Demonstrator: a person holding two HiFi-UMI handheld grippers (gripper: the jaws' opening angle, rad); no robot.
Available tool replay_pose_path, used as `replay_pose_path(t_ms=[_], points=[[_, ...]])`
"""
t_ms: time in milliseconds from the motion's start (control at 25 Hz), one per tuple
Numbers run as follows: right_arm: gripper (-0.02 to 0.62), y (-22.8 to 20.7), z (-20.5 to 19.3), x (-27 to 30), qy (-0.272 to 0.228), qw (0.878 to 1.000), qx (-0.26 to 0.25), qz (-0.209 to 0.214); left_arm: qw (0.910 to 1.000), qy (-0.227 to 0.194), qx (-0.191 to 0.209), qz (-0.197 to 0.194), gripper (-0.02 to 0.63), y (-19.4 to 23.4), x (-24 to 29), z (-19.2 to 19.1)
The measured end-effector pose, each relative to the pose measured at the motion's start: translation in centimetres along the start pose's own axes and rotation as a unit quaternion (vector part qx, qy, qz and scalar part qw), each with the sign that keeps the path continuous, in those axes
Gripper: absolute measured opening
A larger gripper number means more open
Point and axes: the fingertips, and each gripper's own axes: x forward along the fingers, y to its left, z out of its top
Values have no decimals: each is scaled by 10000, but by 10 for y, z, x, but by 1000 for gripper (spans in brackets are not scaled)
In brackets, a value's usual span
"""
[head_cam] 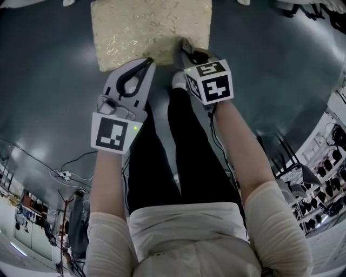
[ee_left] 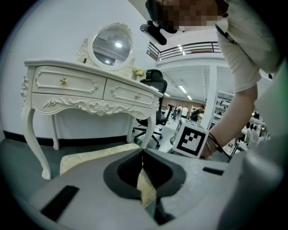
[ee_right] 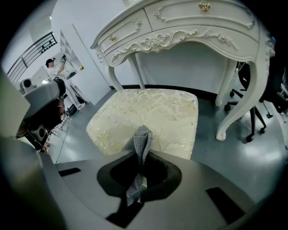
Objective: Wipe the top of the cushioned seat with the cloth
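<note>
Jaws of right gripper (ee_right: 143,131) pinching grey cloth (ee_right: 138,150) | seat (ee_right: 148,105) lies straight ahead and below, cloth tip over its near edge | left gripper (ee_left: 143,152) pressed together, empty, at same edge | right nearer for wipe

The cushioned seat (head_cam: 146,27) is cream with a pale gold leaf-and-vine pattern, and the cloth (ee_right: 140,143) is plain grey. The dressing table (ee_right: 189,31) is white with gold knobs (ee_right: 204,6), and the floor (head_cam: 48,81) is dark grey-green. The left gripper (head_cam: 150,61) and right gripper (head_cam: 185,47) are pale grey, and their marker cubes (head_cam: 210,81) are white with black squares.
</note>
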Motion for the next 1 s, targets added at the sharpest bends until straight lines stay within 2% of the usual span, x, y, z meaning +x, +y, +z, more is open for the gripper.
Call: replay_pose_path(t_ms=[400,600,760,880,1000], points=[[26,-42,-19,-21,22,9998,54,-213,10000,-45,59,-38,2,-28,23,10],[26,-75,-41,-29,286,9982,109,-526,10000,-76,48,-42,2,-41,32,16],[27,-89,-43,-40,258,9972,50,-701,10000,-33,53,-23,2,-43,32,16],[26,-92,-36,-48,111,9970,130,-756,10000,-44,54,18,2,-43,30,19],[27,-88,-15,-60,-264,9972,235,-653,9999,-105,108,-1,2,-44,30,28]])
